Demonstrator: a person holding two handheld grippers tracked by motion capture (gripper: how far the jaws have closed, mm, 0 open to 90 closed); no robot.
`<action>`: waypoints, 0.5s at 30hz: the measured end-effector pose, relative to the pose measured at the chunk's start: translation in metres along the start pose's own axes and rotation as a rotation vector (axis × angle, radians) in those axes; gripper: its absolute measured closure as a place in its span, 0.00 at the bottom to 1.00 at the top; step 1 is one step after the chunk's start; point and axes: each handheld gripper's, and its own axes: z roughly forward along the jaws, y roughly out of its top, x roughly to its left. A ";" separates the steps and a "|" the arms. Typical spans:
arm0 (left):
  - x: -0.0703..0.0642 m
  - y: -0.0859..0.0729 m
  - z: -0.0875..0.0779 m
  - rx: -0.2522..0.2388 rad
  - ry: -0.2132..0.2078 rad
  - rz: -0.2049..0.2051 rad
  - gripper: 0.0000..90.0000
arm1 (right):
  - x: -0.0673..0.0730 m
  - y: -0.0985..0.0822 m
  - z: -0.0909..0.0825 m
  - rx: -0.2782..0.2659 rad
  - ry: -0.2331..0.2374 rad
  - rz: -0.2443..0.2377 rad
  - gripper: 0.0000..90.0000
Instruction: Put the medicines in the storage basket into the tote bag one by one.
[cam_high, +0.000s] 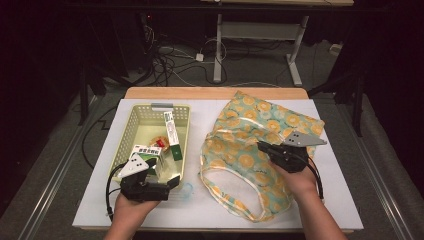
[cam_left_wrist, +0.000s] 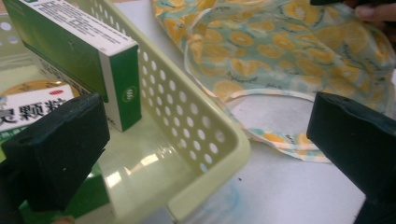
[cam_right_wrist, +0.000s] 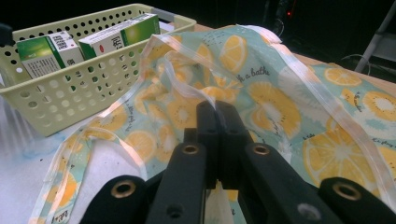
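tabletop (cam_high: 325, 200): white, carrying all | fruit-print bag (cam_high: 250, 145): spread at right, mouth toward the person | basket (cam_high: 131, 131): pale green (perforated walls), at left, holding green-and-white medicine boxes (cam_high: 171, 135) | left claw (cam_high: 172, 182): gaping wide, empty, straddling the basket's near corner | right claw (cam_high: 261, 145): pinched tight on bag's fabric

Fabric bag (cam_high: 260, 145), pale teal with orange-slice print and white trim, lies crumpled on the white table, mouth open toward the person, its upper layer lifted. Pale green perforated basket (cam_high: 131, 131) sits just left of it, upright, holding green-and-white boxes (cam_high: 171, 134), one leaning on the right wall
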 end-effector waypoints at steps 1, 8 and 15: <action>0.002 0.003 0.002 0.001 0.003 -0.001 0.00 | 0.000 0.000 0.000 0.002 0.000 0.001 1.00; 0.015 0.035 0.014 -0.004 0.034 0.002 0.00 | 0.002 -0.001 -0.002 0.005 -0.006 -0.008 1.00; 0.035 0.068 0.029 0.051 0.095 -0.026 0.08 | 0.000 -0.002 -0.005 0.006 -0.010 -0.007 1.00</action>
